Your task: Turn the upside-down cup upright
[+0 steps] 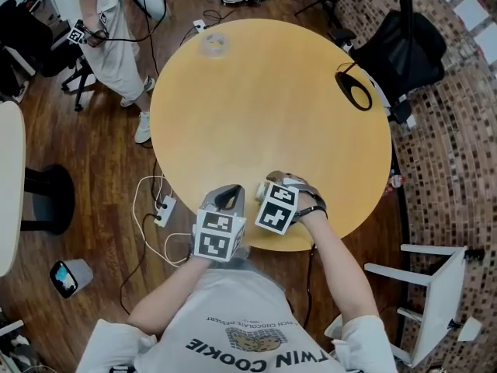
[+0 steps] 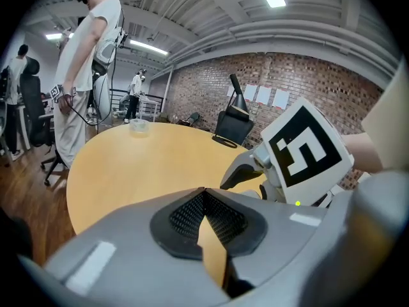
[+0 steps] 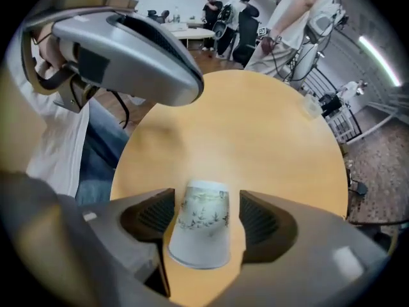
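A white paper cup (image 3: pixel 200 226) with a leaf print sits between the jaws of my right gripper (image 3: pixel 206 217), its wider end toward the camera and its narrow end away. There is a gap between the cup and each pad, so the jaws are open and do not touch it. In the head view the cup (image 1: pixel 261 192) shows as a small white shape beside the right gripper (image 1: pixel 269 188), near the front edge of the round yellow table (image 1: pixel 272 107). To its left, my left gripper (image 1: pixel 227 196) is shut and empty. Its fingertips (image 2: pixel 204 193) meet over the table.
A clear plastic cup (image 1: pixel 213 43) stands at the table's far edge, and a black ring-shaped object (image 1: pixel 353 90) lies at its right edge. A person (image 1: pixel 109 29) stands beyond the far left. A black chair (image 1: pixel 404 49), a white chair (image 1: pixel 435 286) and floor cables (image 1: pixel 159 208) surround the table.
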A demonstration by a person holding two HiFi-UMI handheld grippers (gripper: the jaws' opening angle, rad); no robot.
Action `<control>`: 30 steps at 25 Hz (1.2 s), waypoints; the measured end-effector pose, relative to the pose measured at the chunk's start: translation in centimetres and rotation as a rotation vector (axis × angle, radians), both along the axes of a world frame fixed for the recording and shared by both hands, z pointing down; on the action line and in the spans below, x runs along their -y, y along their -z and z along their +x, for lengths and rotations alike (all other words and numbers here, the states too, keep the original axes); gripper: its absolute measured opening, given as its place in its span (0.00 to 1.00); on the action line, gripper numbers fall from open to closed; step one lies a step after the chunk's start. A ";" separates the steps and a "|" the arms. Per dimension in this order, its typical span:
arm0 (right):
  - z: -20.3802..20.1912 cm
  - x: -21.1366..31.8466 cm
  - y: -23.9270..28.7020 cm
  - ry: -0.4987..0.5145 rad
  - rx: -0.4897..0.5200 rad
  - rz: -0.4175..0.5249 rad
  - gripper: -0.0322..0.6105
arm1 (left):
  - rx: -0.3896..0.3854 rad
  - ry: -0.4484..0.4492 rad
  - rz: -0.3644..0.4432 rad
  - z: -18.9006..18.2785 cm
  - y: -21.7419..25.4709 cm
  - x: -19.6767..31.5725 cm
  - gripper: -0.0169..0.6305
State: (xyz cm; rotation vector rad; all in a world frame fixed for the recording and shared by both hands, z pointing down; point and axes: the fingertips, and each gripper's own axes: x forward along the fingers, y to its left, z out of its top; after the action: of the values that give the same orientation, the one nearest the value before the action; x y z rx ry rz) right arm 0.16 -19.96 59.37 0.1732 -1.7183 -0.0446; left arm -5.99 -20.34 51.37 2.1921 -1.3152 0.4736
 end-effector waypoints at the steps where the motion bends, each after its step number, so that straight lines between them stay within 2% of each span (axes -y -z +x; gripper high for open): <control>1: -0.1 -0.1 -0.4 0.007 -0.022 -0.019 0.53 | 0.000 0.001 -0.001 -0.1 -0.1 -0.1 0.03; 6: -0.6 -0.4 -2.2 0.018 -0.084 -0.079 0.54 | -0.003 0.011 -0.007 -0.7 -0.4 -0.4 0.03; 11: -0.7 -0.3 -2.9 0.047 -0.119 -0.038 0.54 | -0.001 0.018 -0.003 -1.2 -0.3 -0.3 0.03; 15: -0.8 -0.5 -2.6 0.023 -0.100 -0.012 0.50 | 0.002 0.009 -0.006 -1.2 -0.3 -0.8 0.03; 19: -0.8 0.3 -0.7 -0.062 0.008 0.048 0.50 | 0.005 -0.001 -0.006 -0.8 -0.3 -0.8 0.03; 24: 0.2 1.5 2.3 -0.259 0.213 0.094 0.50 | 0.011 -0.028 -0.004 0.4 0.0 -0.6 0.03; 30: 2.6 2.6 4.9 -0.480 0.442 0.223 0.50 | 0.021 -0.064 0.007 2.0 0.4 -0.4 0.03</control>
State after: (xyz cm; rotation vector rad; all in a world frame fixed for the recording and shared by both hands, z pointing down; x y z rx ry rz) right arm 2.72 -22.55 54.50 0.8048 -2.0638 0.1692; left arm -3.98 -19.94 51.00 2.2460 -1.2625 0.5180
